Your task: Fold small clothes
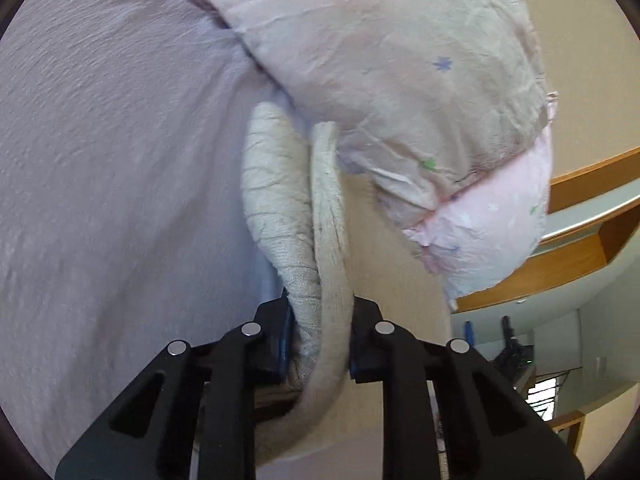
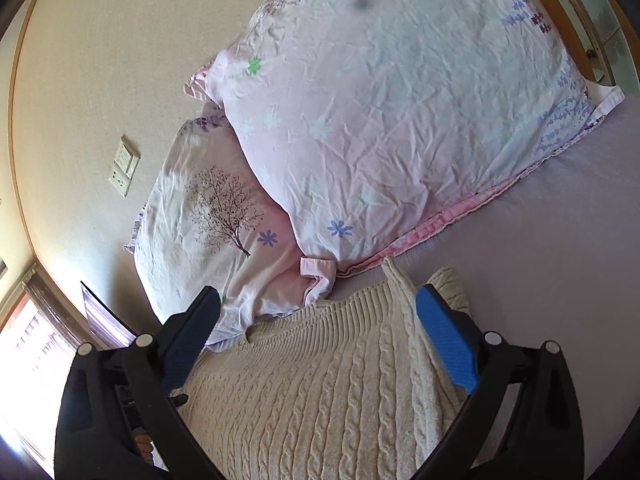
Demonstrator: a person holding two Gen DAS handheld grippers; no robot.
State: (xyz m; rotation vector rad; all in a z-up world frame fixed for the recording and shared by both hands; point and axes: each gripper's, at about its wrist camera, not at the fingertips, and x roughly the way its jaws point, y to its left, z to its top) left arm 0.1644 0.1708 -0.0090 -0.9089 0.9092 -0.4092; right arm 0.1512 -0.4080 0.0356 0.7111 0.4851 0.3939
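A cream cable-knit sweater (image 2: pixel 320 384) lies on the lilac bed sheet (image 2: pixel 560 260), its ribbed edge toward the pillows. My right gripper (image 2: pixel 318 304) is open, its blue-padded fingers (image 2: pixel 448 344) spread wide on either side of the sweater, just above it. In the left wrist view my left gripper (image 1: pixel 318 320) is shut on a bunched fold of the sweater (image 1: pixel 280 200), which stretches away from the jaws over the sheet (image 1: pixel 100 180).
Two floral pink pillows (image 2: pixel 400 100) (image 2: pixel 208 220) lie at the head of the bed against a beige wall with a switch plate (image 2: pixel 125 166). A pillow (image 1: pixel 400 80) sits close beyond the left gripper. A wooden bed frame (image 1: pixel 580 248) shows at right.
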